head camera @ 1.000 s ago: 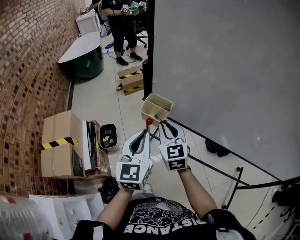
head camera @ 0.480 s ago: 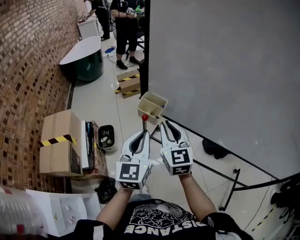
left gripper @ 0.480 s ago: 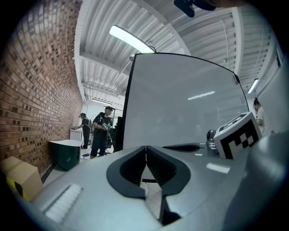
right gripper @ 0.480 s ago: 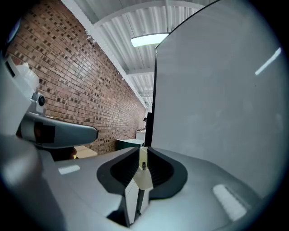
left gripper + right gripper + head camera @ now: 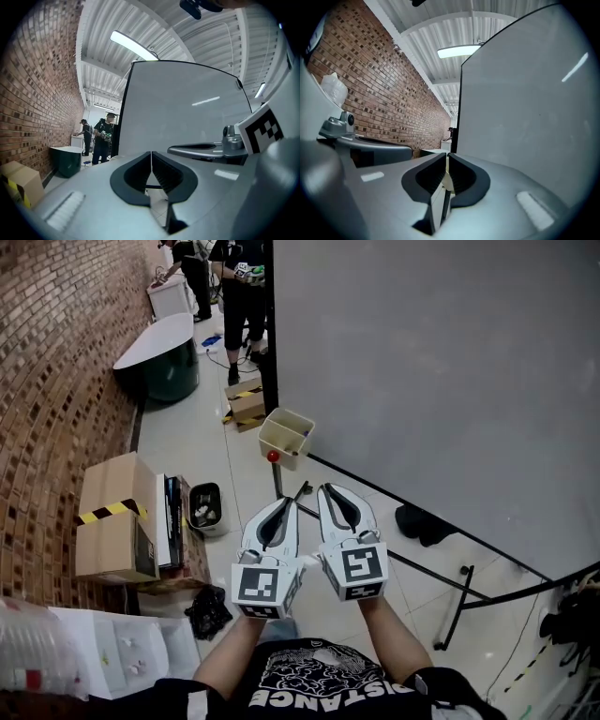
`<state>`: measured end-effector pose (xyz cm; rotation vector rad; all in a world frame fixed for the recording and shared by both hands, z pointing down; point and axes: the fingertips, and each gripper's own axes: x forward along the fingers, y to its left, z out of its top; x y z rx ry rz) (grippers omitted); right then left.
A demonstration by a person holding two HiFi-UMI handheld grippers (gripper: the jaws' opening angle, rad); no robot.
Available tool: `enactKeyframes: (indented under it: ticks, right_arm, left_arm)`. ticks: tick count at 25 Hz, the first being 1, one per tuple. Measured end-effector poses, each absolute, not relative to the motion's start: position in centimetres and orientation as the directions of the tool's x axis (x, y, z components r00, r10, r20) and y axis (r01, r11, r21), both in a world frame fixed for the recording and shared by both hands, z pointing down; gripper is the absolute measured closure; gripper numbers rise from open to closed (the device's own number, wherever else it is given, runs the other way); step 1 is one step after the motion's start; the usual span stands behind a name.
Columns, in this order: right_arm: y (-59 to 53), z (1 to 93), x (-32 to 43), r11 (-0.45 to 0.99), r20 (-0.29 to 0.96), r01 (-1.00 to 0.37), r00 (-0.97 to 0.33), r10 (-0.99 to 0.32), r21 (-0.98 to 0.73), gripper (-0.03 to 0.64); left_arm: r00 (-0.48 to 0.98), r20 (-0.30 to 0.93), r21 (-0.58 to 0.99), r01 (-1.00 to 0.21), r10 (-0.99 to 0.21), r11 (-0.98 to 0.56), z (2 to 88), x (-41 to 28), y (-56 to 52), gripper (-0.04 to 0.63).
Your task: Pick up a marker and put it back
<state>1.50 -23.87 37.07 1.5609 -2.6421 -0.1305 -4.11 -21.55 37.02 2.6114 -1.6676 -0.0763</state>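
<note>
Left gripper [image 5: 284, 505] and right gripper [image 5: 330, 491] both pressed together, empty, held short of bin [image 5: 287, 435]. Probably staging before marker [image 5: 273, 456] pickup.

In the head view the pale bin [image 5: 287, 435] beside the whiteboard [image 5: 441, 381] is too small to show what lies in it, and the red knob [image 5: 272, 456] just under it cannot be told for what it is. The person in black [image 5: 246, 306] at the far end is cut off by the top edge, and the clear plastic bag [image 5: 33, 652] is blurred and cut by the left edge. In the left gripper view the thing in the distant person's hands [image 5: 104, 136] is too small to name.
</note>
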Motion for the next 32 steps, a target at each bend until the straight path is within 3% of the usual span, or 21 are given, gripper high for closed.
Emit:
enactKeyframes:
  ticks: [32]
  right_arm:
    - [-13.4,35.2,4.3,0.542,-0.023,-0.836,-0.546,-0.838,0.085,0.617]
  left_arm:
    - [0.4,-0.031,0.022,-0.916,-0.916,-0.4,36.1,0.2,-13.1,0.591]
